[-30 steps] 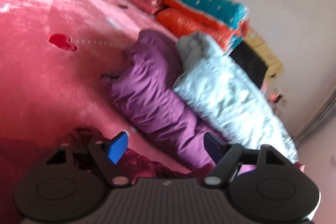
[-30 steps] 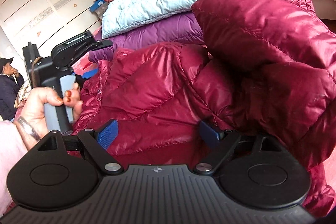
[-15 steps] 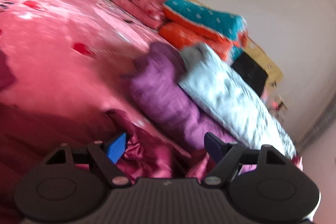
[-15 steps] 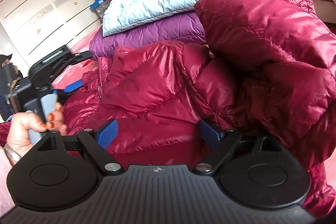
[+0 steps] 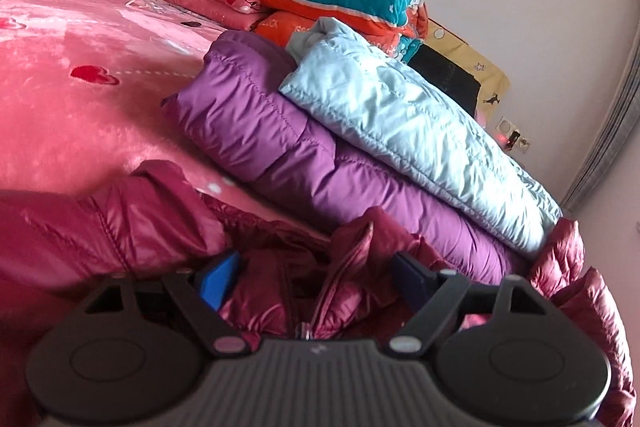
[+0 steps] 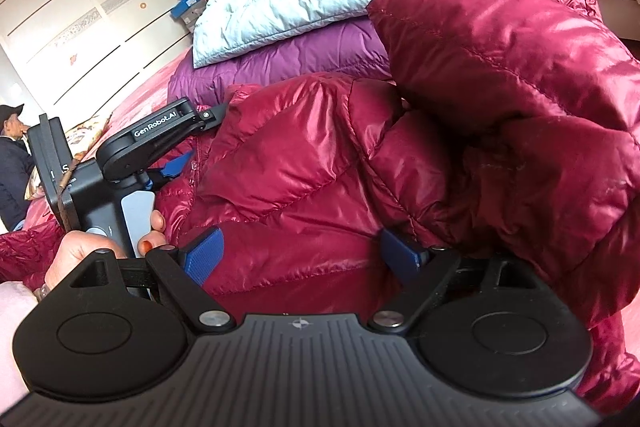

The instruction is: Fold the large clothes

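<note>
Left wrist view: the left tool (image 5: 312, 275) tilts down over the crumpled maroon puffer jacket (image 5: 120, 227) on the pink bed (image 5: 80, 107), blue pads spread wide with fabric bunched between them, not pinched. Purple jacket (image 5: 280, 147) and pale blue jacket (image 5: 400, 123) sit stacked behind; the maroon one's lower part is hidden by the tool.

Right wrist view: right tool (image 6: 304, 255) also spread over the maroon jacket, nothing clamped. A hand (image 6: 84, 255) grips the left tool's handle, partly cut off.

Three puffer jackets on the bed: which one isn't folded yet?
The dark red jacket, lying rumpled nearest both grippers. The purple jacket and pale blue jacket are folded and stacked behind it.
</note>
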A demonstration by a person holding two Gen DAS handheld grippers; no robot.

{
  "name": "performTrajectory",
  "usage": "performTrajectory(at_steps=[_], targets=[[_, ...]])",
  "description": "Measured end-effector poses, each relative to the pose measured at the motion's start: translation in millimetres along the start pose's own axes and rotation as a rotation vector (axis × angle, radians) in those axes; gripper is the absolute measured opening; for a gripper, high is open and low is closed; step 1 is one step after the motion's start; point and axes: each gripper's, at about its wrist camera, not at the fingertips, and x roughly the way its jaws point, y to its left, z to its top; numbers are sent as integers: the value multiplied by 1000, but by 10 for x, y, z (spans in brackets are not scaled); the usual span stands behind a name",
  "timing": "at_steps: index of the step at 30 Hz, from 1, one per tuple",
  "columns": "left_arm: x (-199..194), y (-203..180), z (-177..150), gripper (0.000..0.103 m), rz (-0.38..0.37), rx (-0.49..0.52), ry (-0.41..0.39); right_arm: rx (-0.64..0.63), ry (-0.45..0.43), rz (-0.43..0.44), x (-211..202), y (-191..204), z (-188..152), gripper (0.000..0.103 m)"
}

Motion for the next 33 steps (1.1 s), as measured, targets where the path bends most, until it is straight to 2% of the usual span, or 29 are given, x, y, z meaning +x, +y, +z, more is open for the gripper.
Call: performTrajectory(at_steps=[2, 5, 9, 13, 18, 23, 28, 30, 33], targets=[[-81, -38, 25, 80, 25, 4, -8, 2, 0, 10, -35, -8, 12, 103], [-335, -75, 39, 80, 48, -8, -60, 4, -12, 44, -137, -17, 39, 103], [-756, -154, -4, 80, 124, 8, -88, -32, -75, 74, -366, -8, 83, 103], [-1142, -378, -117, 80, 193, 110, -57, -58, -204, 68, -725, -54, 146, 103], [-1514, -695, -301, 80, 192, 198, -11, -30, -371, 1, -1155, -388, 236, 103], [-1817, -1056, -527, 80, 166, 280, 54, 140, -410, -95, -1335, -1125, 297, 103], [-2044, -1392, -736, 80, 127, 333, 98, 345, -387, -139, -1307, -1877, 348, 103], [-2099, -1504, -816, 80, 112, 352, 119, 440, -385, -118, -1244, -2112, 353, 103], [-2131, -1637, -934, 81, 93, 388, 147, 565, -383, -31, -1049, -2340, 308, 103]])
